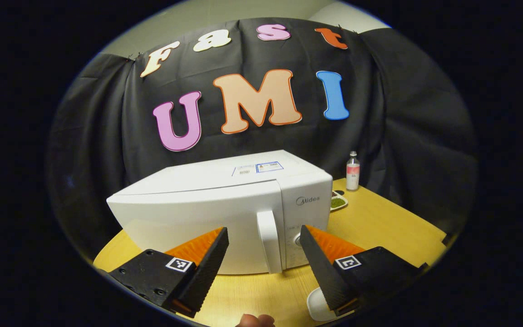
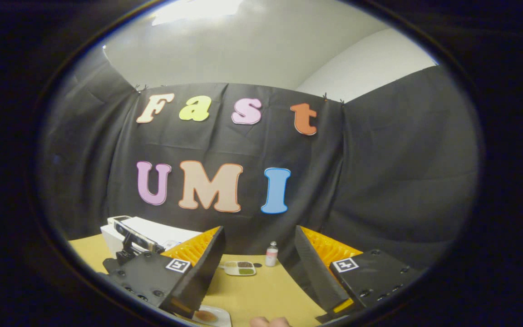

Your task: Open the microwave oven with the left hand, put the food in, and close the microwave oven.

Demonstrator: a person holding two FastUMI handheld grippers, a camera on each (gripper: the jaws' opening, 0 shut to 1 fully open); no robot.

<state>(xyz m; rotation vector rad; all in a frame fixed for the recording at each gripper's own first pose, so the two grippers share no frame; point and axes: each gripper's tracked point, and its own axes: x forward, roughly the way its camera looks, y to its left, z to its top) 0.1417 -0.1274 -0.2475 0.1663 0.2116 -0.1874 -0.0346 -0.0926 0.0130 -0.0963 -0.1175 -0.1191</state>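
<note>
Two fingers of the left gripper (image 1: 264,243) are standing wide apart at the bottom of the left gripper view, released and grasping nothing, with the handle (image 1: 270,241) of the microwave (image 1: 207,204) showing between them but farther off. Its white door is sitting closed, and the microwave is resting on the yellow wooden desk (image 1: 379,227). Right of the microwave, a small white dish (image 1: 337,200) holding something green is lying on the desk, and a small bottle (image 1: 352,170) with a pink label is standing just behind it, near the black cloth wall (image 1: 402,127). Part of a white plate (image 1: 318,305) is peeking out low in this view, beside the right-hand finger, and a fingertip (image 1: 255,320) of the person is showing at the bottom edge.

Seen from the right gripper view, the right gripper (image 2: 259,250) is likewise hanging released, its fingers spread and holding nothing above the desk (image 2: 261,286). Between them, well beyond, the divided dish (image 2: 240,268) and the bottle (image 2: 271,254) are sitting near the wall. At left, the microwave (image 2: 145,234) is partly hidden behind the gripper's left finger. A white plate with brown food (image 2: 207,316) is lying at the bottom edge, just under that finger.
</note>
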